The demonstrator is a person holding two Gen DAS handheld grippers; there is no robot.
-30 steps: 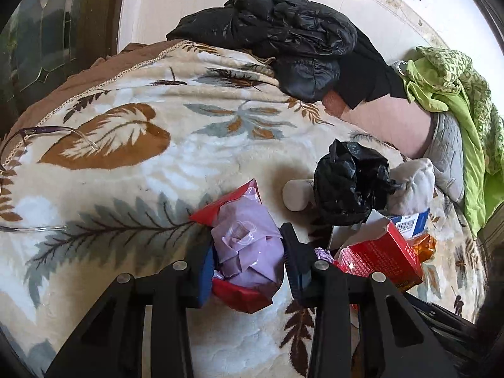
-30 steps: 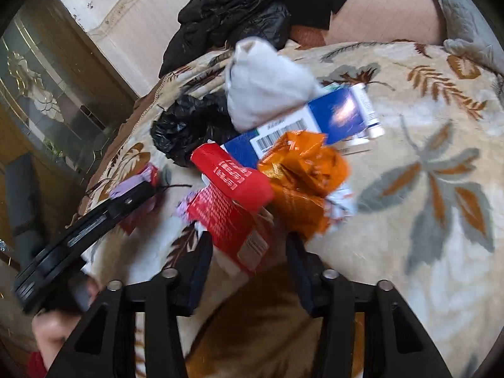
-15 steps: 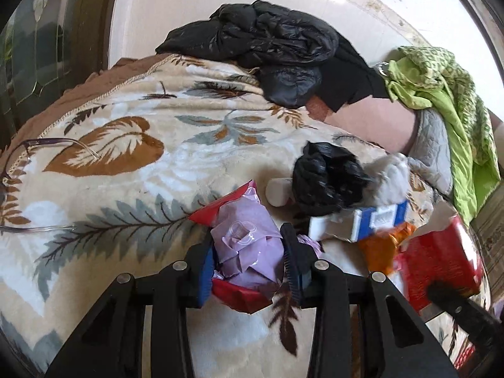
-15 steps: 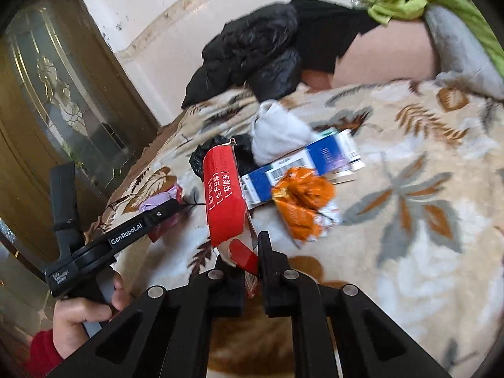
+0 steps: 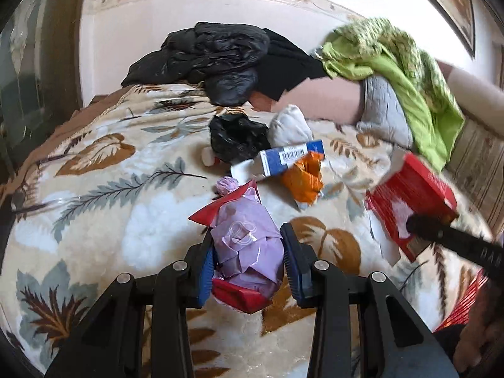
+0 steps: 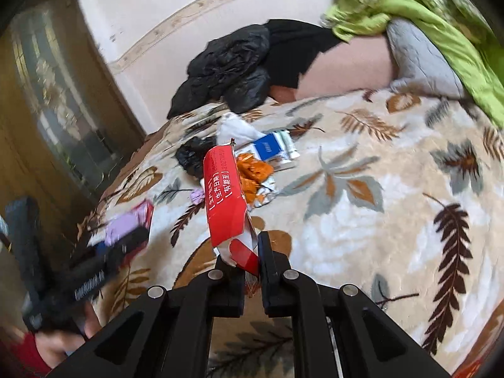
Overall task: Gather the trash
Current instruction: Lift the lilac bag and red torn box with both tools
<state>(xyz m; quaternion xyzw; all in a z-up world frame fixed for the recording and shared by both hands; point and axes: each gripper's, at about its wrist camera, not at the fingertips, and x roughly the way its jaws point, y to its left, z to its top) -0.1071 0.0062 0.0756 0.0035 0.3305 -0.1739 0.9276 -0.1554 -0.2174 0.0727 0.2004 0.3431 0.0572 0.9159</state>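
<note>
My left gripper (image 5: 247,260) is shut on a crumpled purple-and-red wrapper (image 5: 245,239), held just above the leaf-patterned blanket (image 5: 94,220). My right gripper (image 6: 247,253) is shut on the lower edge of a flattened red carton (image 6: 225,195) that stands up from its jaws; the same red carton (image 5: 412,195) shows blurred at the right of the left wrist view. More trash lies in a cluster on the blanket: a black plastic bag (image 5: 237,137), a blue-and-white box (image 5: 291,156), an orange foil wrapper (image 5: 305,178), a white crumpled piece (image 5: 289,127) and a small purple scrap (image 5: 226,186).
A black puffer jacket (image 5: 214,53) lies at the far edge of the bed against the wall. A green cloth (image 5: 406,72) and grey quilted pillow (image 5: 382,110) sit at the right. A glass-panelled door (image 6: 47,94) stands left. A hand in a red sleeve (image 6: 47,346) holds the left gripper's handle.
My right gripper closed on the red carton and lifted it off the pile, drawing back. My left gripper, still holding the purple wrapper, pulled away from the trash cluster and rolled.
</note>
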